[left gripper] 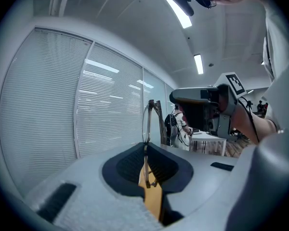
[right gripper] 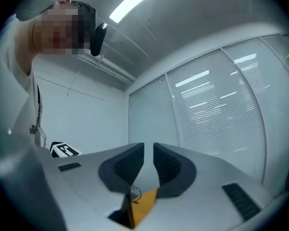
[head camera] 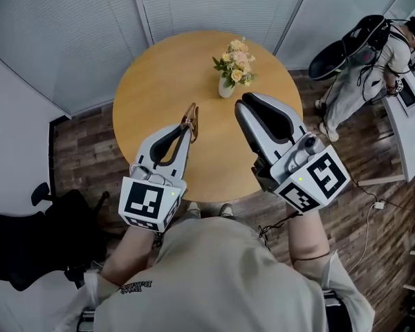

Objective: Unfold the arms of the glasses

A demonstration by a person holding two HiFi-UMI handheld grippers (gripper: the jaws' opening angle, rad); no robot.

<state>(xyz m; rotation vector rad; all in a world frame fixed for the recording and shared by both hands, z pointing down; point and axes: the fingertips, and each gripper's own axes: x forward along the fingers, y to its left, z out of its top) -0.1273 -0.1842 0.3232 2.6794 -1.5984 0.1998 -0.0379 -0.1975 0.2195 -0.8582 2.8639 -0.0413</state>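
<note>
A: Left gripper (left gripper: 146,150), how did it stand?
B: Jaws closed on the glasses (left gripper: 148,124), pinched low at the frame. The lens rim stood upright above the tips, with dark arms just beside it. Could not tell how far the arms were folded. The glasses were held up off the table.

A: Right gripper (right gripper: 149,150)?
B: Narrow slit between its jaws, nothing in it. It sat beside the left one, apart from the glasses.

A: Farther out?
B: Round wooden table (head camera: 159,81) lay under both. A vase of flowers (head camera: 233,68) stood past the tips, touching neither. Black office chair (head camera: 34,244) on the floor at left. A person (head camera: 363,68) stood far right.
</note>
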